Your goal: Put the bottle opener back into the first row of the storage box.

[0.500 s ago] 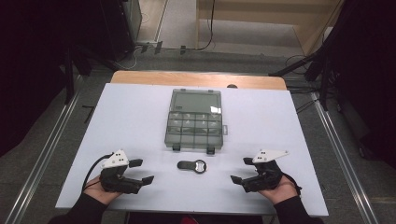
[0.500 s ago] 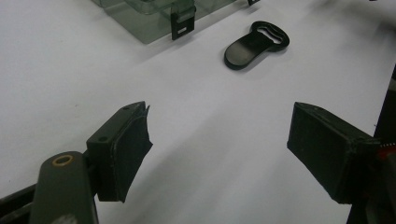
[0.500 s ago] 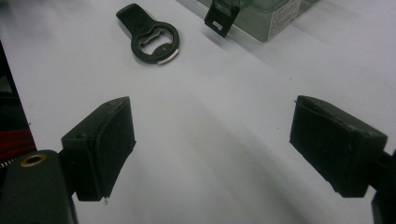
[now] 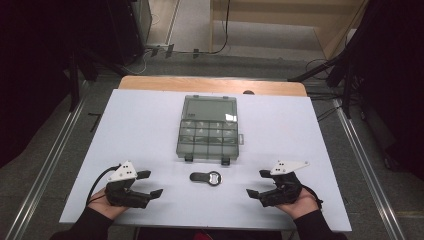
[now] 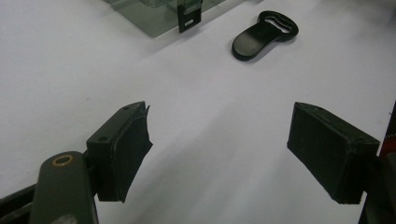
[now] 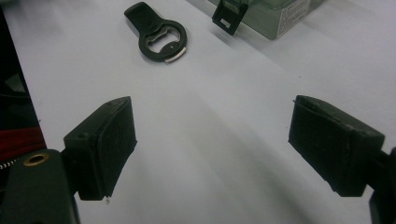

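**Both grippers rest wide open on the white counter**

A translucent grey plastic compartment box (image 4: 208, 128) with two black latches lies shut at the middle of the white-topped counter (image 4: 140, 130). Just in front of it, apart from it, lies a flat black bottle opener (image 4: 206, 178) with a ring-shaped head. Nothing stands between the opener and either gripper. The left gripper (image 4: 150, 184) sits at the near left, held in a hand (image 4: 102, 202), jaws spread wide and empty, pointing inward toward the opener. The right gripper (image 4: 259, 183) mirrors it at the near right, jaws likewise wide and empty.
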### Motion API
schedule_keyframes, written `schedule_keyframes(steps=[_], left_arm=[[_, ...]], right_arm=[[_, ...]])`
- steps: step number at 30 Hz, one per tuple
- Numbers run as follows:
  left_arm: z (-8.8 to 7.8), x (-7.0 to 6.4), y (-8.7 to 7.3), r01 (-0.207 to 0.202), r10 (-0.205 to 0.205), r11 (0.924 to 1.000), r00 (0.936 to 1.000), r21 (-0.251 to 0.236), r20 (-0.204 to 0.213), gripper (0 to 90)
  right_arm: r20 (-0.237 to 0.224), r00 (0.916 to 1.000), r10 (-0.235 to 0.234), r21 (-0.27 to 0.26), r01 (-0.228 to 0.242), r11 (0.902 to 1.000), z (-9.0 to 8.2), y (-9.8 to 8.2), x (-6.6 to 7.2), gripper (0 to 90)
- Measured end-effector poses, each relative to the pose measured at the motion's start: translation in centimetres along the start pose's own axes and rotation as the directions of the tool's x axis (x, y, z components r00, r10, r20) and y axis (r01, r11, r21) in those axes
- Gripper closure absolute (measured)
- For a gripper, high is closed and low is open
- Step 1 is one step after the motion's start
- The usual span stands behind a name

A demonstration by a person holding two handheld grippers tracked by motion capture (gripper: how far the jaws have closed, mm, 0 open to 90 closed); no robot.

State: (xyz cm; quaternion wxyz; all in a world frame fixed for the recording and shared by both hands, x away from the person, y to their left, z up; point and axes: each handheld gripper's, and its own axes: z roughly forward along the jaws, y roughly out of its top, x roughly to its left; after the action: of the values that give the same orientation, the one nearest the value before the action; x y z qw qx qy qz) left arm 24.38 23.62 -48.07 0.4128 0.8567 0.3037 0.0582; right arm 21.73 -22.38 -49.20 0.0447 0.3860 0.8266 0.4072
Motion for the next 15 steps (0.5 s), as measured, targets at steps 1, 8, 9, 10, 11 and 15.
schedule_keyframes(steps=[1,8,9,10,11,15], left_arm=[[0.02,0.01,0.02,-0.002,0.002,1.0,1.0,0.0,0.003,20.3],[0.07,0.0,0.11,0.005,-0.005,1.0,0.9997,-0.002,0.023,20.4],[0.03,-0.03,0.12,0.006,-0.005,1.0,0.9997,-0.006,0.023,20.4],[-0.03,-0.04,0.15,0.006,-0.005,0.9999,0.9997,-0.01,0.023,20.4],[-0.06,-0.03,0.15,0.008,-0.008,0.9999,0.9995,-0.013,0.03,20.4],[-0.04,0.0,0.06,0.012,-0.011,0.9999,0.9995,-0.004,0.029,20.4]], right_arm=[[0.002,1.0,0.008,-0.001,-0.008,1.0,0.0,-0.03,-0.03,15.6],[0.007,0.9998,0.02,0.004,-0.02,0.9998,-0.07,-0.15,-0.35,16.0],[0.007,0.9998,0.02,0.004,-0.02,0.9998,-0.07,-0.16,-0.39,16.1],[0.005,0.9998,0.022,0.004,-0.022,0.9998,-0.04,-0.15,-0.44,16.5],[0.004,0.9998,0.021,0.006,-0.021,0.9998,0.01,-0.13,-0.48,16.9],[0.001,1.0,0.005,0.023,-0.005,0.9997,0.26,-0.04,-0.49,17.9]])
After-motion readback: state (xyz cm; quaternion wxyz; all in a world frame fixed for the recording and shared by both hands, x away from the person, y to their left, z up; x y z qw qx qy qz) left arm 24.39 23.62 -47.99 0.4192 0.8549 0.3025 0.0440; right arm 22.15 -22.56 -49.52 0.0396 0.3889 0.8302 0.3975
